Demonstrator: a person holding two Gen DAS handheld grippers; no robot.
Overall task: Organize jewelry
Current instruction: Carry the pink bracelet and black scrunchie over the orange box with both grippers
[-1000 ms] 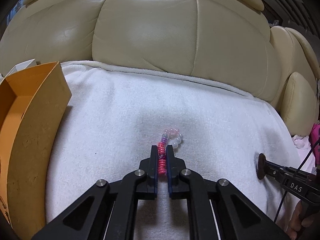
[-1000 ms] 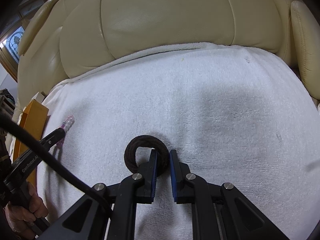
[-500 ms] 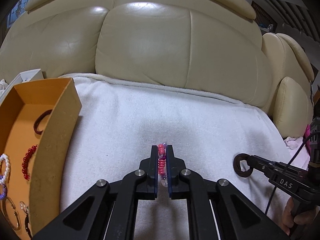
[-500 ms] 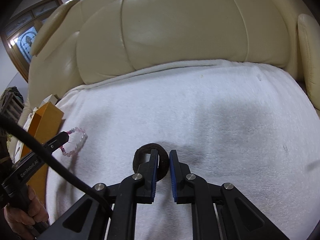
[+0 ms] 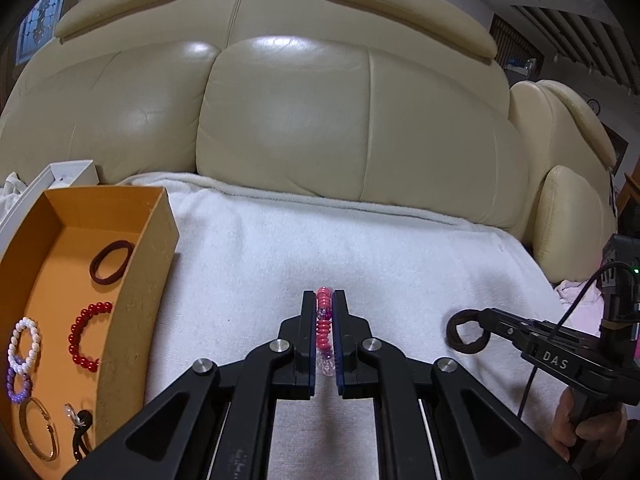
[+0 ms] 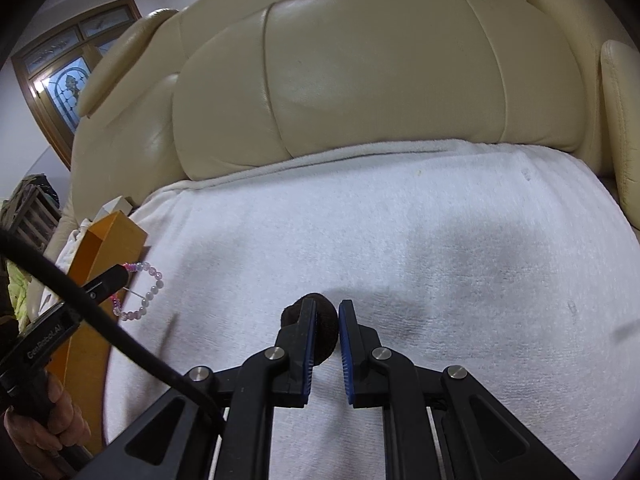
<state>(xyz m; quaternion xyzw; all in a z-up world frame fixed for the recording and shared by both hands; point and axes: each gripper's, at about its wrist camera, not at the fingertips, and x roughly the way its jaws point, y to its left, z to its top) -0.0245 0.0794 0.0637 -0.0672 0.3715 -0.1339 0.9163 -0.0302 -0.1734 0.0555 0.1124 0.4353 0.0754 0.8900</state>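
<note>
Left gripper point(image 5: 324, 336): jaws nearly closed, clamped on the bracelet point(image 5: 323, 320), a pink, purple and clear bead string held edge-on between the pads so its loop hangs free, clear of the towel point(image 5: 248, 280).

Bracelet from the right wrist view: the loop point(image 6: 146, 292) dangles off the left gripper's tip, just beside the box's near wall.

Right gripper point(image 6: 324, 340): jaws narrow, pinching the hair tie point(image 6: 326, 332), a dark brown ring gripped at one side so the rest sticks out past the tips.

Hair tie from the left wrist view: the ring point(image 5: 466, 332) hangs at the far right, above the towel.

Box point(image 5: 132, 320): orange, open-topped, on the left edge of the towel. It already holds a dark hair tie, a red bead bracelet point(image 5: 82, 340), a pearl bracelet point(image 5: 24, 344), a purple one, a gold bangle and a small black piece.

Likely step: both pieces are picked up and, by my reading, headed left to the box.

Risk: the dangling loop may catch the box wall.

Towel: white, spread over the sofa point(image 5: 320, 120) seat, probably to keep small pieces from sliding or rolling.
</note>
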